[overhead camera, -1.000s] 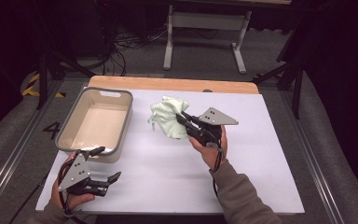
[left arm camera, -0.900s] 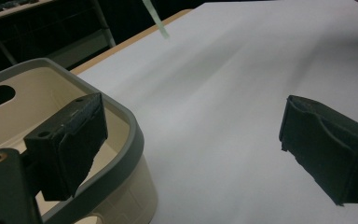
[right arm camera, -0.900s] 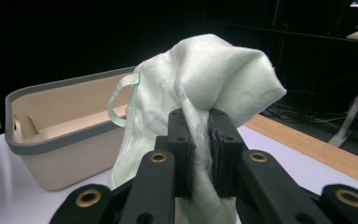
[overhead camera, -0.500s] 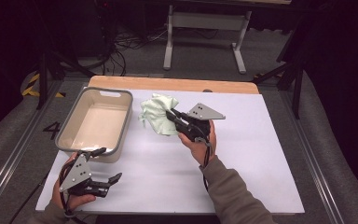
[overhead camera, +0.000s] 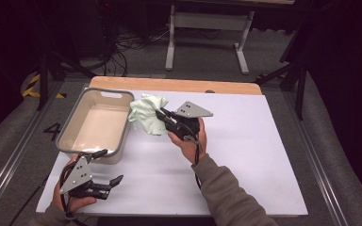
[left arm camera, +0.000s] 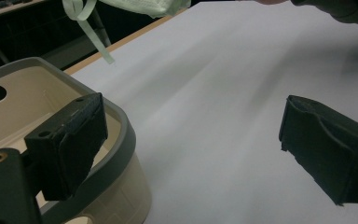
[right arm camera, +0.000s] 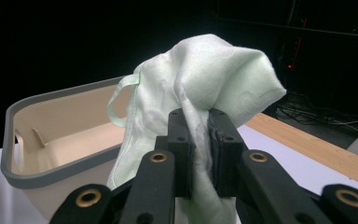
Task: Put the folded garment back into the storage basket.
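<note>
A pale green cloth (overhead camera: 147, 114) hangs bunched in the air just right of the beige bin (overhead camera: 78, 120), lifted off the white table. My right gripper (overhead camera: 162, 115) is shut on the cloth (right arm camera: 205, 84), its jaws pinching a fold; the bin (right arm camera: 23, 140) lies beyond and to the left in the right gripper view. My left gripper (overhead camera: 112, 167) stands open near the table's front left edge, next to the bin's near corner. In the left gripper view one pad (left arm camera: 70, 140) overlaps the bin rim (left arm camera: 121, 126) and the other pad (left arm camera: 326, 140) is over bare table. The cloth's loop (left arm camera: 86, 21) dangles at the top.
The white sheet (overhead camera: 245, 155) covers the table, with a wooden strip (overhead camera: 179, 85) along the far edge. The bin has a grey rim and a handle slot, and its inside holds nothing. A metal stand (overhead camera: 207, 28) and cables lie on the floor beyond.
My right gripper has carried the cloth leftward, from mid-table to beside the bin's right rim. The left gripper has stayed put.
</note>
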Demonstrator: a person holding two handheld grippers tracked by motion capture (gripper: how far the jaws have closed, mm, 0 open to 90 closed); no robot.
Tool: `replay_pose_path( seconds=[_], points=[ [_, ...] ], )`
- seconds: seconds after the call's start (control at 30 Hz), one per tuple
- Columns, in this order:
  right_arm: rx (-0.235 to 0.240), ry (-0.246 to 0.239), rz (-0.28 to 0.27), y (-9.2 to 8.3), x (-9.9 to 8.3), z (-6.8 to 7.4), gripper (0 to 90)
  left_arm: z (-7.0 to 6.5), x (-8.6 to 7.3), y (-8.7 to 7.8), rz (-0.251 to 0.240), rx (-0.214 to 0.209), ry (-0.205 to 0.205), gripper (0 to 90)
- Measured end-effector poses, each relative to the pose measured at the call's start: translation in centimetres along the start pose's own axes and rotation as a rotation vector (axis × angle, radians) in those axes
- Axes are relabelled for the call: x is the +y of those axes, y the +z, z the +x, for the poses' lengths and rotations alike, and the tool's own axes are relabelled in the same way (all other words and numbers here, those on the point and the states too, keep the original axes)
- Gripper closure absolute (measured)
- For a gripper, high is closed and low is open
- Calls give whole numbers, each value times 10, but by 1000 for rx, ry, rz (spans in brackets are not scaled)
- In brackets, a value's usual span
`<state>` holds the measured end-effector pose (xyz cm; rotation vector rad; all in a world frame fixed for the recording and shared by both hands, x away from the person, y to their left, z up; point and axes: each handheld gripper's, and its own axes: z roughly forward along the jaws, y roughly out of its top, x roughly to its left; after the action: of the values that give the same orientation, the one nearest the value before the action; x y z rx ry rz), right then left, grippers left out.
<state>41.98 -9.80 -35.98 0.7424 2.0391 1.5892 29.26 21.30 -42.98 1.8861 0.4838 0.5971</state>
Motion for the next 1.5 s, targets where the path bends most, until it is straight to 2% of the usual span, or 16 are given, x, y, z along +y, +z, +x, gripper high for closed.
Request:
replay_pose_path(
  seconds=[0.23, 0.3, 0.47, 0.73, 0.8, 0.9, 1.03, 1.5],
  points=[
    [9, -6, 2, 12, 4, 4, 809, 0, 0, 0, -1, 5, 13, 86],
    [13, -6, -1, 14, 6, 5, 809, -1, 0, 0, -3, -2, 0, 86],
    [23, -16, 6, 23, 9, 11, 809, 0, 0, 1, 1, -2, 9, 86],
    [52, -14, 27, 47, 15, 23, 809, 0, -1, 1, -4, -4, 12, 86],
    [57, -17, 32, 52, 16, 27, 809, -1, -1, 1, -11, -15, 3, 86],
    [64, -18, 38, 60, 19, 31, 809, -3, -1, 1, -5, -17, 23, 86],
    [75, -20, 46, 72, 23, 38, 809, -5, -1, 0, -7, -23, 21, 86],
    [103, -13, 71, 105, 27, 50, 808, -5, -2, -3, -11, -23, 15, 89]
  ],
)
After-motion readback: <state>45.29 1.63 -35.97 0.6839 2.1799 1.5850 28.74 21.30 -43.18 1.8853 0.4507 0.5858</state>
